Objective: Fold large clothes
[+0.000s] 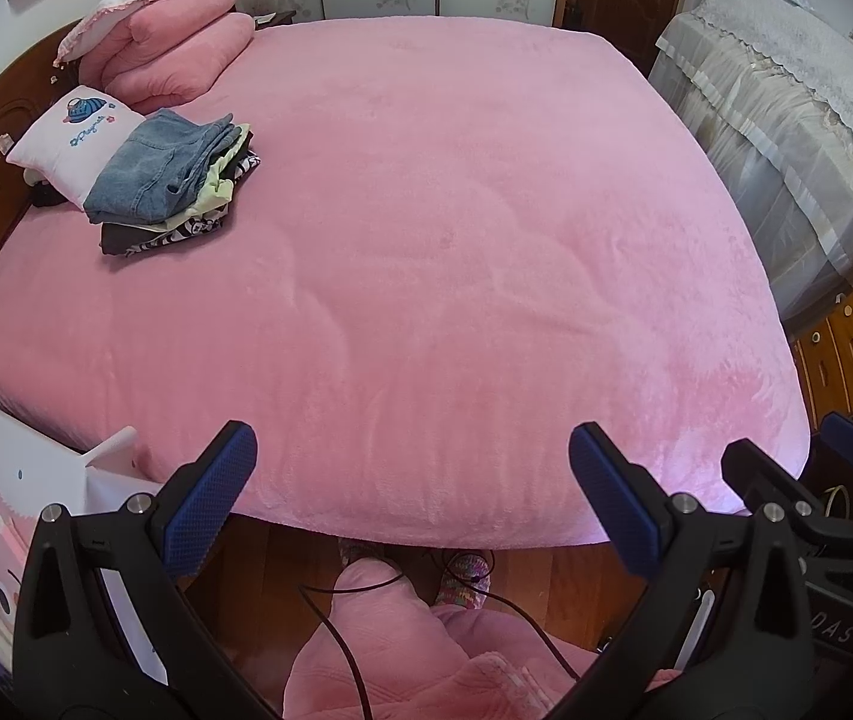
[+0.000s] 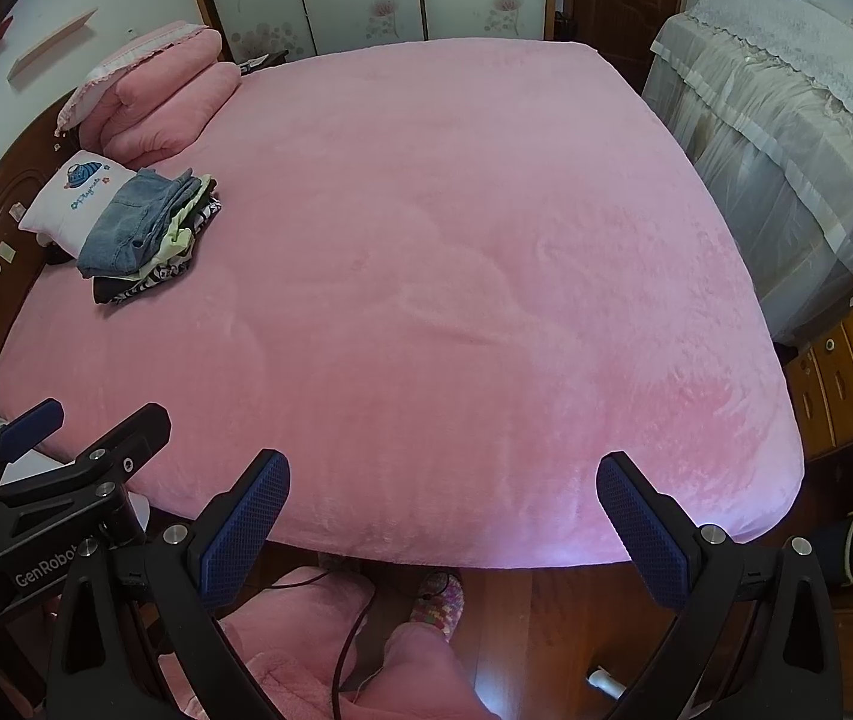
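Currently both grippers hover at near bed edge, empty. Left gripper (image 1: pixel 411 480) fingers spread wide; right gripper (image 2: pixel 444 510) likewise. Folded clothes stack (image 1: pixel 168 180), jeans on top, lies far ahead-left by headboard, long axis slanting toward near-left. Left gripper nearer. Pink bedspread (image 1: pixel 456 240) between holds no unfolded garment.

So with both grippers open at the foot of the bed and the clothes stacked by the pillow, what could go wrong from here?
1. The pile of clothes lies far across the bed, near the headboard; the reach looks long.
2. The jeans top an uneven stack, so pulling them may drag the garments beneath.
3. A cable hangs by the person's legs under the left gripper and right gripper; it could snag.
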Available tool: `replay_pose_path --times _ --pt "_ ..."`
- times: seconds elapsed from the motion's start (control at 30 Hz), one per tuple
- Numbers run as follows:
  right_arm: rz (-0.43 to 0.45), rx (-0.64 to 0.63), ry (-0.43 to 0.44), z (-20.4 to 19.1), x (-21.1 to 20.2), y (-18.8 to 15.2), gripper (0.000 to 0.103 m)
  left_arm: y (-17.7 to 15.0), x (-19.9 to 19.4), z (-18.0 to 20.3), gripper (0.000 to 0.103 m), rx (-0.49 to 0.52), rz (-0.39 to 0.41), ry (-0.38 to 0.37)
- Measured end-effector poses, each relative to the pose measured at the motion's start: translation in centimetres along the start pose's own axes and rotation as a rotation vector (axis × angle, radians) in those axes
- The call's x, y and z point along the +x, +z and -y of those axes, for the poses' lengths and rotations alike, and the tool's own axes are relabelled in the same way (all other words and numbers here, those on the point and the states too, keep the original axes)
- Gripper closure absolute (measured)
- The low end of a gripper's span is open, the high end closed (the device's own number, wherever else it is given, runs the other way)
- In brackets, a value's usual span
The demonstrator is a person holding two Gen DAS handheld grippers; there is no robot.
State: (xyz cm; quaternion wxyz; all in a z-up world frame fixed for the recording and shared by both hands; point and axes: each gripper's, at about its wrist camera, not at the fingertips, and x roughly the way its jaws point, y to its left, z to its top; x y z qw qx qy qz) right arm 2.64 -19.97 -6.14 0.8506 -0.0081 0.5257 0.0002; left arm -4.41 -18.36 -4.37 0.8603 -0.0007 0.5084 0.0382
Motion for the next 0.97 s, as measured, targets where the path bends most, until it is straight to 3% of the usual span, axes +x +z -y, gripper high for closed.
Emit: replay_pose_path --times 0.97 --pt "-0.003 -0.005 -0.003 0.96 0.29 0.24 0.0 0.36 0.81 -0.02 0.0 0.045 -0.001 0.006"
